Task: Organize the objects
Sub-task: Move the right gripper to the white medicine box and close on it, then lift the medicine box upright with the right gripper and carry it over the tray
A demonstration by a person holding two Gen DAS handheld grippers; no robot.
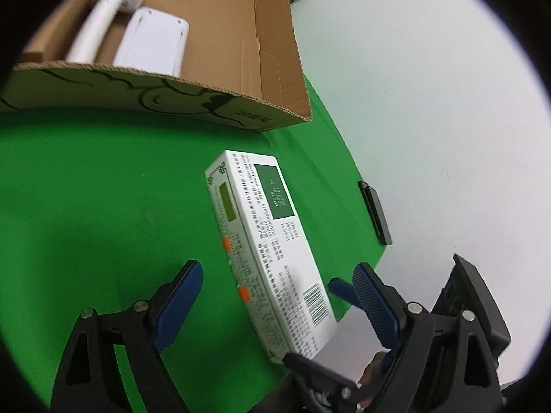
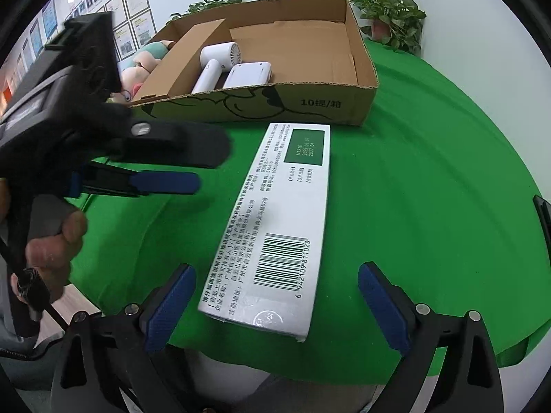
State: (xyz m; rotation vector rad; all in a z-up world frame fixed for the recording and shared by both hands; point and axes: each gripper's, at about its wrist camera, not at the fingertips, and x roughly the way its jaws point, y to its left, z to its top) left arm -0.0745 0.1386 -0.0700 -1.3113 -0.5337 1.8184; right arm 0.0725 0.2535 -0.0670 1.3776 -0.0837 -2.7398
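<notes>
A long white printed carton (image 2: 275, 220) with a barcode and a green label lies flat on the green table (image 2: 430, 189), in front of an open cardboard box (image 2: 261, 106). The box holds a white hair dryer (image 2: 217, 63) and a white flat device (image 2: 246, 74). My right gripper (image 2: 277, 304) is open, its jaws on either side of the carton's near end, not touching. My left gripper (image 1: 275, 296) is open above the carton (image 1: 272, 251) near the barcode end. It also shows in the right wrist view (image 2: 203, 168), hovering left of the carton. The right gripper's fingers (image 1: 341, 287) show in the left wrist view.
Plush toys (image 2: 144, 69) lie left of the box. Potted plants (image 2: 392, 17) stand behind it. A black flat object (image 1: 375, 211) lies at the table's right edge. The cloth edge runs close under the carton's near end.
</notes>
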